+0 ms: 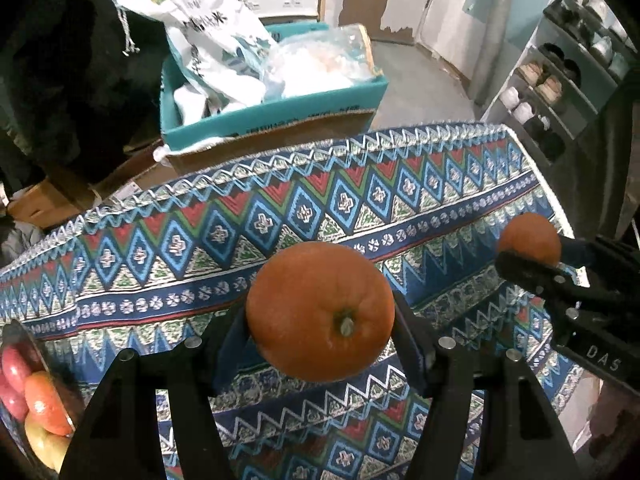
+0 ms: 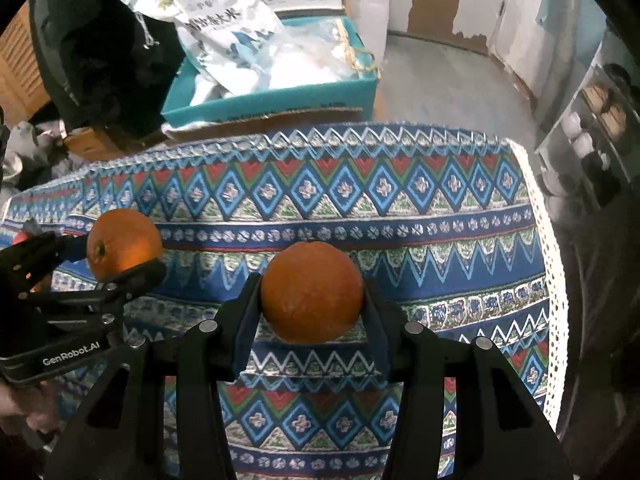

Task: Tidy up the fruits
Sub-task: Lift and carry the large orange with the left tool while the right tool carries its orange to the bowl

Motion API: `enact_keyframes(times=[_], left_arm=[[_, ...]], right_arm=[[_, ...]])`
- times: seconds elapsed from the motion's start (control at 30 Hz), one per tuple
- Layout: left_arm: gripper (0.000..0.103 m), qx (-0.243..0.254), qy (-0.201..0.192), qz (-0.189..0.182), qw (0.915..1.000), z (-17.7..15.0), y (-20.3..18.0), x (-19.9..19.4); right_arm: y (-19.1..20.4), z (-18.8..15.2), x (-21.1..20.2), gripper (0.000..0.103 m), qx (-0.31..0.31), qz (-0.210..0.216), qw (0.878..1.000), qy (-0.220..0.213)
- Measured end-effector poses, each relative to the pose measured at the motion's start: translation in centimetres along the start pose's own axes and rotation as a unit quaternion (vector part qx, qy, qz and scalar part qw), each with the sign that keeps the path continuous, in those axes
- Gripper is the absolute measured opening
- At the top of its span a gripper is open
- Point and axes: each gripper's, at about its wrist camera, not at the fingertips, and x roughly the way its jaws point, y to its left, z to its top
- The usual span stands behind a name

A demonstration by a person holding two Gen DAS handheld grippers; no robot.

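Here both oranges (image 1: 320,312) (image 2: 312,292) hang above open tablecloth (image 1: 400,208).

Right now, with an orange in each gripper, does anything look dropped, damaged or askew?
Nothing stands out. The left gripper clamps its orange squarely, the right gripper likewise holds its orange, both above the patterned tablecloth, which lies flat with nothing spilled.

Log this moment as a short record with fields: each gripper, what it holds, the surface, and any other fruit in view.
left gripper: shut on the stem-side orange, lifted off the cloth
right gripper: shut on the second orange, also off the cloth
surface: patterned tablecloth, bare beneath both oranges
other fruit: dish of fruit at the lower left edge of the left wrist view
background: teal box holding bags
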Motion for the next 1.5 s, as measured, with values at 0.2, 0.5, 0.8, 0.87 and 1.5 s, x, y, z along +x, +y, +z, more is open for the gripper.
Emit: enact_keyframes(times=[0.2,0.5,0.8,0.87,1.5], left_arm=[[0.068,0.003,-0.014,0.005,0.9999,-0.4,0.5,-2.6],[0.068,-0.005,-0.034,0.015,0.9993,-2.0,1.9,-6.4],[0.068,-0.019,-0.049,0.021,0.9984,-3.2,3.5,-9.9],[0.068,-0.024,-0.054,0.024,0.998,-3.4,3.9,-10.7],[0.068,-0.06,-0.081,0.044,0.9939,-7.1,10.0,-16.5]], right_arm=[[1.6,0.3,-2.2,0.048,-0.018,0.005,1.0,-0.017],[4.4,0.4,-4.9,0.048,-0.047,0.018,0.998,-0.04],[7.3,0.4,-7.0,0.048,-0.072,0.044,0.995,-0.057],[8.1,0.4,-7.4,0.048,-0.079,0.05,0.994,-0.059],[15.7,0.4,-9.6,0.048,-0.138,0.091,0.983,-0.074]])
